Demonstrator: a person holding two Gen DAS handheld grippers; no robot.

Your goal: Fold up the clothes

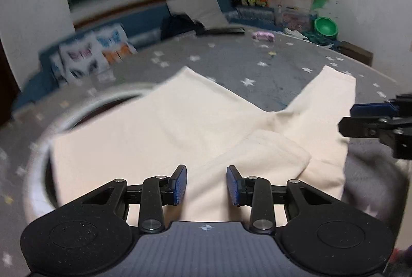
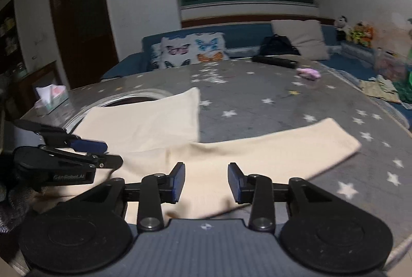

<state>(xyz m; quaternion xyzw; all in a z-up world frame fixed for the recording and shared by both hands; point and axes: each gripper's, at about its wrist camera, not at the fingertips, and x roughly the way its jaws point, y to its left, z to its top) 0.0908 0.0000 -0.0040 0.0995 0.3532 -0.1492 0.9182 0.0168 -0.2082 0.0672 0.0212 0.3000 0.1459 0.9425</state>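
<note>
Cream trousers (image 1: 164, 127) lying spread in a V on the star-patterned bench (image 1: 257, 70); left tongs (image 1: 206, 184) and right tongs (image 2: 206, 183) hovering released, gripping nothing. Worth pinching edges squarely, keeping cloth flat.

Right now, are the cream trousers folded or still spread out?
Mostly spread: the trousers lie flat on the table, legs splayed apart in a V. Only a small flap near the waist is doubled over.

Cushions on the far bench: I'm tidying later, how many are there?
2: a butterfly-print cushion at the bench's left end and a plain beige cushion further right. More may be hidden.
</note>
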